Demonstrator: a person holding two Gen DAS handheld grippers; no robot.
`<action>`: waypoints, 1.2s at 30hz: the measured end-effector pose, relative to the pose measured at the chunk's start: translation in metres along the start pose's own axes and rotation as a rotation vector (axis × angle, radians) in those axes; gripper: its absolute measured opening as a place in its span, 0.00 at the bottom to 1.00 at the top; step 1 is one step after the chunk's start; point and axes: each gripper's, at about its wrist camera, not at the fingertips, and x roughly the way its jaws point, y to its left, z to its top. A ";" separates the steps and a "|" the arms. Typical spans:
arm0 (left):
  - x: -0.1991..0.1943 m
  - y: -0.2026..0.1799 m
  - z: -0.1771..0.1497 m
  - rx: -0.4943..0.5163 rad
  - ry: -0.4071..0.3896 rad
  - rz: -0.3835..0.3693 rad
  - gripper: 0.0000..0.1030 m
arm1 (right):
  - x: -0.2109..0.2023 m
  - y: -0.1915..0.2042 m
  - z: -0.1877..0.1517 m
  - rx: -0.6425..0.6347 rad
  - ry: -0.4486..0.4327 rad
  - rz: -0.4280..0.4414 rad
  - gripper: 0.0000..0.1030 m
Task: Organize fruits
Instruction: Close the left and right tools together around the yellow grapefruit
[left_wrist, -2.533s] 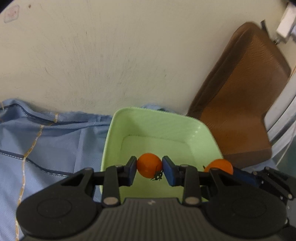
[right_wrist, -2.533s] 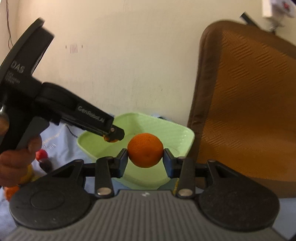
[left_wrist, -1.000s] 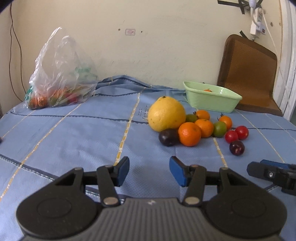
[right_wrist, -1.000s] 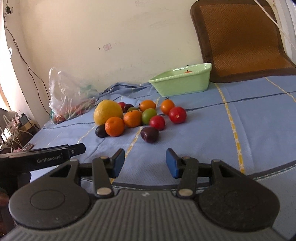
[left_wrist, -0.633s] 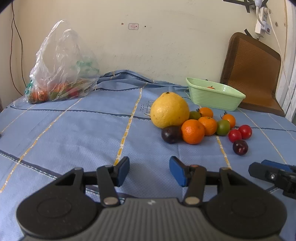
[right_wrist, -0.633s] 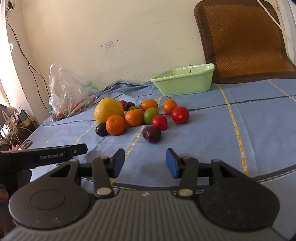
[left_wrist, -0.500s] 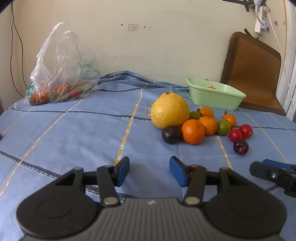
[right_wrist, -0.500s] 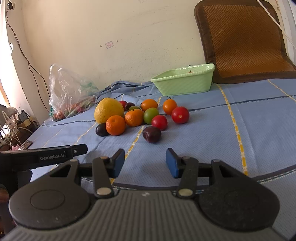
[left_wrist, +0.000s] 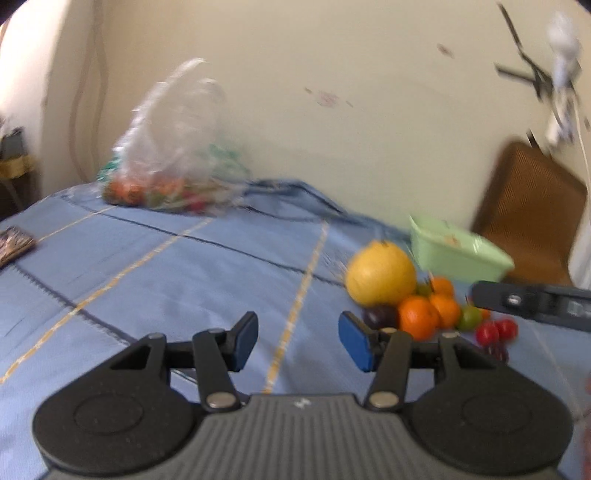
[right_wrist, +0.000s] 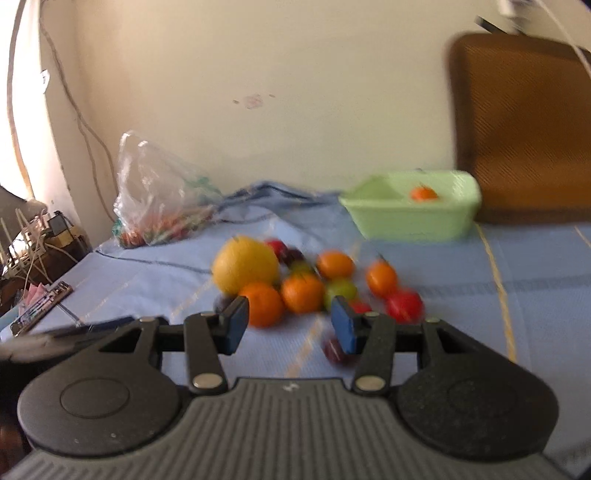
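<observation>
A pile of fruit lies on the blue cloth: a big yellow citrus (right_wrist: 245, 264), several oranges (right_wrist: 263, 304), a green fruit (right_wrist: 340, 290), red tomatoes (right_wrist: 404, 305) and a dark plum (right_wrist: 334, 350). The pale green tub (right_wrist: 413, 218) behind holds an orange (right_wrist: 424, 193). My right gripper (right_wrist: 288, 325) is open and empty, just short of the nearest oranges. My left gripper (left_wrist: 297, 339) is open and empty over bare cloth, left of the pile; the yellow citrus (left_wrist: 380, 273) and the tub (left_wrist: 458, 254) show at its right. The right gripper's finger (left_wrist: 532, 301) crosses the left wrist view.
A clear plastic bag of produce (left_wrist: 173, 155) sits at the back left by the wall. A brown chair back (right_wrist: 521, 125) stands behind the tub. A small dark object (right_wrist: 40, 308) lies at the cloth's left edge, with cluttered cables (right_wrist: 33, 236) beyond.
Both grippers were shut on oranges over the tub 2.5 s ago and are open and empty since. Since half a second ago the right gripper has closed in on the pile; the left swung left.
</observation>
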 end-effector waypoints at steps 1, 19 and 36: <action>-0.001 0.005 0.000 -0.027 -0.008 0.002 0.48 | 0.009 0.004 0.007 -0.020 0.003 0.015 0.51; -0.007 0.031 0.004 -0.171 -0.058 0.008 0.51 | 0.111 0.050 0.032 -0.261 0.129 -0.051 0.64; 0.004 0.020 0.005 -0.063 0.053 -0.281 0.61 | -0.040 0.009 -0.011 -0.224 0.022 0.105 0.62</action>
